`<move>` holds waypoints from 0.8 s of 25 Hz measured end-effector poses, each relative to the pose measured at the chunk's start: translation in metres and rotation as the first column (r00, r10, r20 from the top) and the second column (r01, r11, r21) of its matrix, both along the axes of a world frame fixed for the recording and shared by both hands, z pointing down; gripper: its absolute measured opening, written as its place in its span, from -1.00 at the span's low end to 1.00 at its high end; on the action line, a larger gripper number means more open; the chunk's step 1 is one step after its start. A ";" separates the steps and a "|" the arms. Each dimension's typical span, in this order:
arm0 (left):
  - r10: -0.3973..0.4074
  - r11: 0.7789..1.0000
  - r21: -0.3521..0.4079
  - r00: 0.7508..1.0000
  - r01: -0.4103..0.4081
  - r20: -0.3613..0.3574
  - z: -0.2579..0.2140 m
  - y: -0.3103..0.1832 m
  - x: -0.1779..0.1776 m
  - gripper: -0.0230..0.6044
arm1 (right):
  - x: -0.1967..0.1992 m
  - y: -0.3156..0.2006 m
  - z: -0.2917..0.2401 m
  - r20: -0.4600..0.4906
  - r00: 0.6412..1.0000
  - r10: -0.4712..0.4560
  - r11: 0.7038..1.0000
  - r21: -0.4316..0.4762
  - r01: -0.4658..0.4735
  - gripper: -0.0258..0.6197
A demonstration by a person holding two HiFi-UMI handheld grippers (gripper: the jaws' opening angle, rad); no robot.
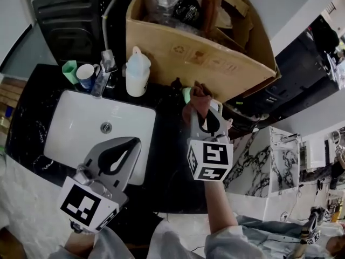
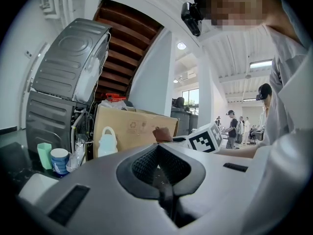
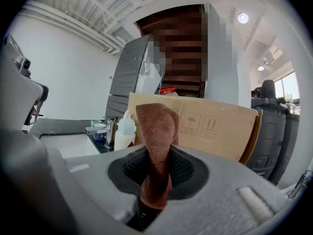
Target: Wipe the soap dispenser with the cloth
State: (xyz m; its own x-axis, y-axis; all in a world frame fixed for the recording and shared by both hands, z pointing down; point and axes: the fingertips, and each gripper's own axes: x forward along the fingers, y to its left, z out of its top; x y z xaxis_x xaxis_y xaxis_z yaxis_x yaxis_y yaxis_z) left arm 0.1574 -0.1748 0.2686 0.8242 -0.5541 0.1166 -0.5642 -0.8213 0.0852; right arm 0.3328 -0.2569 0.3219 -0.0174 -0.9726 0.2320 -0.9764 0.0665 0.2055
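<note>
The soap dispenser (image 1: 137, 72), a white bottle with a spout top, stands on the black counter behind the sink, against a cardboard box. My right gripper (image 1: 202, 111) is shut on a brown cloth (image 1: 199, 95), held in the air to the right of the dispenser and apart from it. In the right gripper view the cloth (image 3: 156, 131) sticks up from the closed jaws, and the dispenser (image 3: 124, 131) is just to its left. My left gripper (image 1: 135, 142) hangs over the sink, shut and empty. The left gripper view shows the dispenser (image 2: 107, 142) ahead to the left.
A white sink (image 1: 70, 128) is set in the black counter, with a faucet (image 1: 103, 72) behind it. A green cup (image 1: 69, 70) and a blue-and-white cup (image 1: 86, 75) stand beside the faucet. A large cardboard box (image 1: 199, 58) fills the back. A marbled cabinet (image 1: 267, 155) stands at the right.
</note>
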 end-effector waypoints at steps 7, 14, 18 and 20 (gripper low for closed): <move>-0.045 0.999 -0.002 0.999 0.045 -0.001 0.000 -0.010 0.002 -0.92 | -0.001 -0.034 0.016 -0.038 0.998 -0.058 0.997 -0.046 0.056 -0.69; -0.072 0.997 -0.019 0.997 0.072 0.005 0.003 -0.012 0.000 -0.92 | -0.003 -0.059 0.032 -0.048 0.994 -0.095 0.992 -0.084 0.090 -0.69; -0.083 0.996 -0.005 0.996 0.083 0.009 0.003 -0.017 -0.003 -0.92 | -0.004 -0.070 0.042 -0.067 0.992 -0.107 0.989 -0.108 0.099 -0.69; -0.091 0.996 -0.022 0.996 0.091 0.011 0.006 -0.017 -0.005 -0.92 | -0.005 -0.074 0.048 -0.076 0.991 -0.112 0.988 -0.118 0.102 -0.69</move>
State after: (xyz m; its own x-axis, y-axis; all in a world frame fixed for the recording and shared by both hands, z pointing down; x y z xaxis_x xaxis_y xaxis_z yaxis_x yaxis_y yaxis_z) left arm 0.1528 -0.1922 0.2747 0.7691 -0.6242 0.1376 -0.6376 -0.7642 0.0970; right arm 0.3276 -0.3306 0.3696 -0.0965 -0.9334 0.3456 -0.9426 0.1972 0.2695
